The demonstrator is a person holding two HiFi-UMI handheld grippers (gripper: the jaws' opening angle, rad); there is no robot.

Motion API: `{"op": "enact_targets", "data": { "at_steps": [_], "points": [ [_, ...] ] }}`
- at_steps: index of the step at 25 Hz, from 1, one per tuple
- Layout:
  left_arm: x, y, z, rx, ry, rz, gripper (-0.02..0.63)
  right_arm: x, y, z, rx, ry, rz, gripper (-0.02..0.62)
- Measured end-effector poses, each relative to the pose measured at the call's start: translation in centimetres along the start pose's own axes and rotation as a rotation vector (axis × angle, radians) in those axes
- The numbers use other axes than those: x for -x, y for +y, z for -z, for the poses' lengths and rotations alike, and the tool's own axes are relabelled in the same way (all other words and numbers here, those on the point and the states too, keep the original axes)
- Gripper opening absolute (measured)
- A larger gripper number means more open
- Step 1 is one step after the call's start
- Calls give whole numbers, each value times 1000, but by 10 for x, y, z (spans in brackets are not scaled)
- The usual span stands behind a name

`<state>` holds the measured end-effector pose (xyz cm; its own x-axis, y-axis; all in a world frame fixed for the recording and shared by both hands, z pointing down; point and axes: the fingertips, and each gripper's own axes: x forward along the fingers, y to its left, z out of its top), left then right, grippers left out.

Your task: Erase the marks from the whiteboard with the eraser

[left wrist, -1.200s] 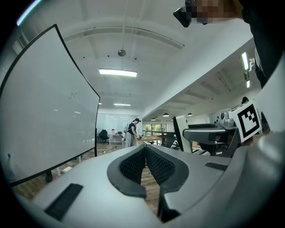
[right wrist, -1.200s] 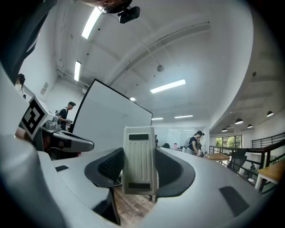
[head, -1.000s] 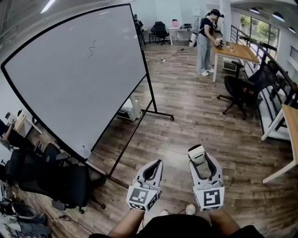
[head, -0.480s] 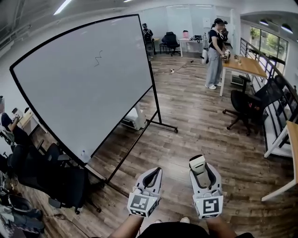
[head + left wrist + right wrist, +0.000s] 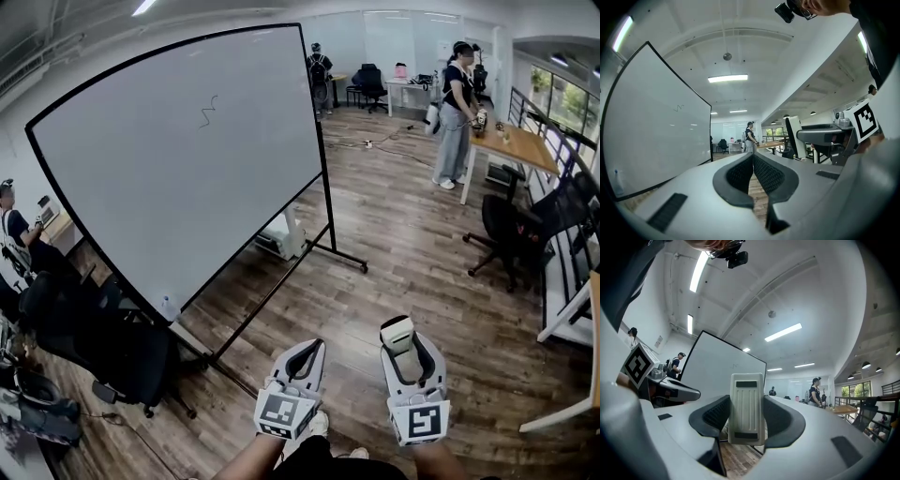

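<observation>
- So, approach step: right gripper (image 5: 407, 339) clamped on eraser (image 5: 396, 330), lower right; left gripper (image 5: 316, 346) jaws together, empty.
- Whiteboard (image 5: 141, 206) upper left, mark (image 5: 207, 111) near its top, well apart from eraser.
- Next, likely: carry eraser up to mark.

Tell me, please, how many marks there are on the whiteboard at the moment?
1: a single dark squiggle high on the whiteboard, near its top edge. The rest of the board looks blank, though fainter marks could be too small to see from here.
</observation>
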<state>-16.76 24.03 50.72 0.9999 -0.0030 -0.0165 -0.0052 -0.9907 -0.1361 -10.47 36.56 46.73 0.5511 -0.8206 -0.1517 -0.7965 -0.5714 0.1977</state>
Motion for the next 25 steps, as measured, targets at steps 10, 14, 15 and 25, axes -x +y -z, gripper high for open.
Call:
{"op": "enact_targets", "data": {
  "at_steps": [10,14,15,25],
  "points": [
    [-77,86,8,13,-15,-1,20,-117,-8,14,-10,12,-12,245],
    [-103,131,16,11,-8,-10,20,-168,-6,18,-20,4,-14,245],
    [-107,143,17,11,-8,-13,20,-180,-4,19,-20,1,-14,245],
    [-139,252,18,7,-41,-63,20,-291,30,28,-4,15,-58,245]
  ]
}}
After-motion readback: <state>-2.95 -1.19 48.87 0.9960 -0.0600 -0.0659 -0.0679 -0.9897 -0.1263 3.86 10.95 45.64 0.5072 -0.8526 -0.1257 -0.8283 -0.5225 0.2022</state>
